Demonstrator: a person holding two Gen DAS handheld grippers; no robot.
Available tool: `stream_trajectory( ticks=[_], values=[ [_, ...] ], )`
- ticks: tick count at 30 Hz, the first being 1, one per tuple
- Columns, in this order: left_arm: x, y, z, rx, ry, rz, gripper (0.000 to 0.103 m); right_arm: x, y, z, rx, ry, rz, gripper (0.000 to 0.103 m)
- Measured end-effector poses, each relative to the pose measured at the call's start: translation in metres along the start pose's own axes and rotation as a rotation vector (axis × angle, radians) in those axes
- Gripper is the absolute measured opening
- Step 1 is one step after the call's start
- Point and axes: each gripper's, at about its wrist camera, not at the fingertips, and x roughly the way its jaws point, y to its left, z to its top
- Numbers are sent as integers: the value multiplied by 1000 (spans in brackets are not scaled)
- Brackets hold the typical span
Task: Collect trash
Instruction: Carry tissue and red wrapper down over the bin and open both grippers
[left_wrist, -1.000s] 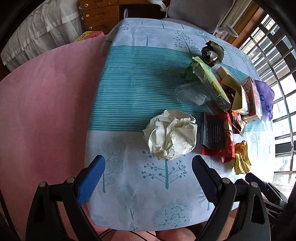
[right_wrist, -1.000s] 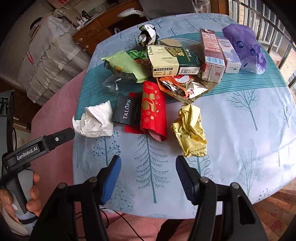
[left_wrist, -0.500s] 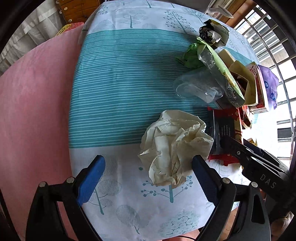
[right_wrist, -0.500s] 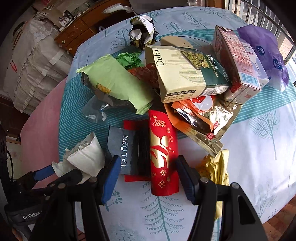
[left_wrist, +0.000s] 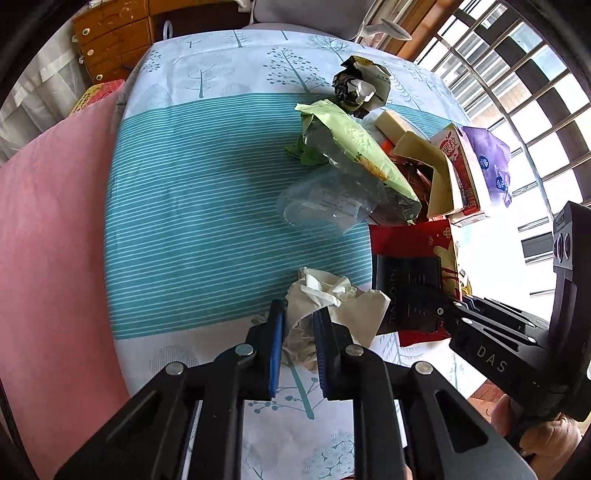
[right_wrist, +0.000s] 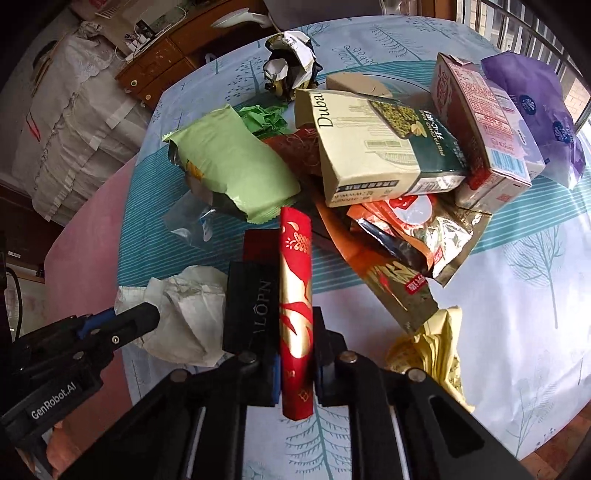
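The pile of trash lies on a tree-patterned tablecloth (left_wrist: 207, 206). My left gripper (left_wrist: 300, 312) points steeply down, and its blue pads are closing on a crumpled white paper (left_wrist: 354, 310), which bunches up between them. The same paper (right_wrist: 184, 306) shows in the right wrist view with the left gripper (right_wrist: 140, 317) on it. My right gripper (right_wrist: 295, 332) is closing on a red and gold packet (right_wrist: 295, 266), squeezed narrow between its jaws. A black packet (right_wrist: 251, 302) leans against that packet's left side.
Behind lie a green snack bag (right_wrist: 236, 173), a cream box (right_wrist: 369, 147), a pink carton (right_wrist: 476, 122), a purple bag (right_wrist: 535, 103), foil wrappers (right_wrist: 417, 236), clear plastic (left_wrist: 325, 206) and a yellow wrapper (right_wrist: 432, 347). A pink cloth (left_wrist: 48, 258) lies left; window bars (left_wrist: 524, 74) stand right.
Both grippers came down onto the pile and went from wide open to closed: the left onto the crumpled paper, the right onto the red and gold packet, now squeezed narrow.
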Motion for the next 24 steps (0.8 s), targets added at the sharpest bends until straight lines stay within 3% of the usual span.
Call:
stream_trajectory(
  ticks=[12,19,24],
  values=[
    [-76,-32,-67,2,-108,2,12,-81,3,-28,-105,-94,56,11],
    [-122,-85,-122,-25,-211,21,12,-131,-21,-69,-233,-112,83,11],
    [-134,-134,-172,-28,-255,72,12,-150,-55,-111,-312,-104,97,11]
  ],
)
